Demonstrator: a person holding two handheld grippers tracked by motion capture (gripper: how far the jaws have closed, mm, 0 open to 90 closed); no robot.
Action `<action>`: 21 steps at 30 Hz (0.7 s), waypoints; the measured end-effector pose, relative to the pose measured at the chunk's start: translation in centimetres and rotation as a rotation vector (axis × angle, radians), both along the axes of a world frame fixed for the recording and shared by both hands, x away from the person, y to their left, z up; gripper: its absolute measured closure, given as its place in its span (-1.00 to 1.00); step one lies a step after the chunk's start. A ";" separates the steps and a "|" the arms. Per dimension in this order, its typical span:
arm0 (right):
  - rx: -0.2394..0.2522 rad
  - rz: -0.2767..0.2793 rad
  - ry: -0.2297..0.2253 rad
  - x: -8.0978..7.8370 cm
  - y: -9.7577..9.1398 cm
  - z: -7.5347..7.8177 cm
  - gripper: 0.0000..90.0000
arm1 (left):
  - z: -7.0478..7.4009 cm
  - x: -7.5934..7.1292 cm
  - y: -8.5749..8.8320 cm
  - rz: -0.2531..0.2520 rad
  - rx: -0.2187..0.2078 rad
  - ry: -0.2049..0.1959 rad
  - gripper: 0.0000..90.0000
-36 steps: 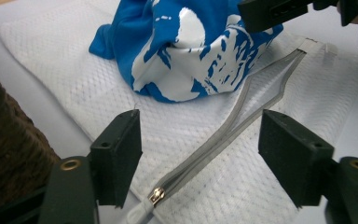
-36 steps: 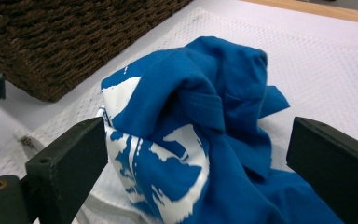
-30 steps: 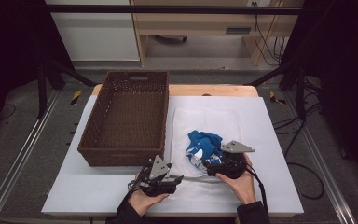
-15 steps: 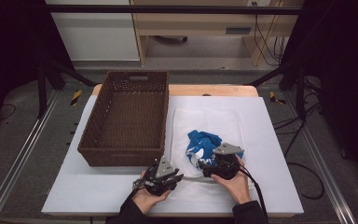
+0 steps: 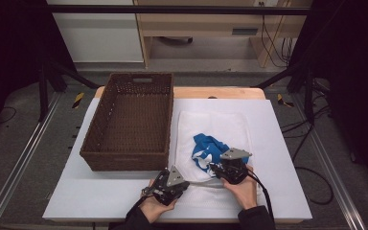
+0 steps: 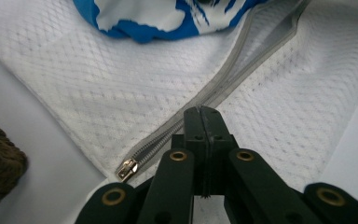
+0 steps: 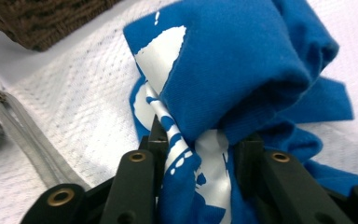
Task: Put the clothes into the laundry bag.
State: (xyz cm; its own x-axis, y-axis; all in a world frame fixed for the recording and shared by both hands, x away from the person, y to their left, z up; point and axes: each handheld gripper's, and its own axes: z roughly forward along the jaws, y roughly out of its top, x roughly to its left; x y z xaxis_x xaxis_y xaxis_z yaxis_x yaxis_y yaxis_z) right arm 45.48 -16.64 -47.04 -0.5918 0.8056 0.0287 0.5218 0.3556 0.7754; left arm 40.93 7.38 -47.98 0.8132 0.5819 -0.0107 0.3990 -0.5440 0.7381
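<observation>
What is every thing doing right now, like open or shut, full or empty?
Basket: empty, upright on the table.
Mesh bag: lying flat, zipper undone.
Blue cloth: crumpled on the bag, gripped.
Left gripper: its fingers have just closed, pinching the bag's zipper edge.
Right gripper: fingers have just been closing, the blue cloth bunched between them.

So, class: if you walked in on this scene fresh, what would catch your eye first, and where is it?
The bright blue-and-white garment stands out first, bunched on a white mesh bag at the middle of the table; the right gripper has just closed on a fold of it. Next, the big brown wicker basket to the left. At the near edge, the left gripper is shut on the bag's grey zipper.
</observation>
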 end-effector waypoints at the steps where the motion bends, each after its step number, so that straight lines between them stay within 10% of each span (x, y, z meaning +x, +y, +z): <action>1: 0.019 -0.003 -0.013 -0.2 -0.4 0.5 0.54 | -0.2 0.0 0.0 -0.002 -0.001 0.001 1.00; 13: 0.095 -0.156 -0.175 -2.1 -6.8 5.6 0.54 | -0.3 -0.2 -0.2 -0.003 0.003 -0.007 1.00; 21: 0.063 -0.274 -0.188 -2.6 -10.5 5.8 0.54 | -0.3 -0.3 -0.2 -0.001 0.008 -0.013 1.00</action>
State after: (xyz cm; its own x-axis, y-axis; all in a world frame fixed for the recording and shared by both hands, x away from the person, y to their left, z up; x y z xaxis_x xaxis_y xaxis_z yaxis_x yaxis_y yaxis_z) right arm 42.85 -27.16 -41.22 -0.3536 0.9354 -0.0055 0.4373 0.1705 0.8830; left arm 40.67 7.18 -48.26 0.8136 0.5814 0.0048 0.3888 -0.5502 0.7390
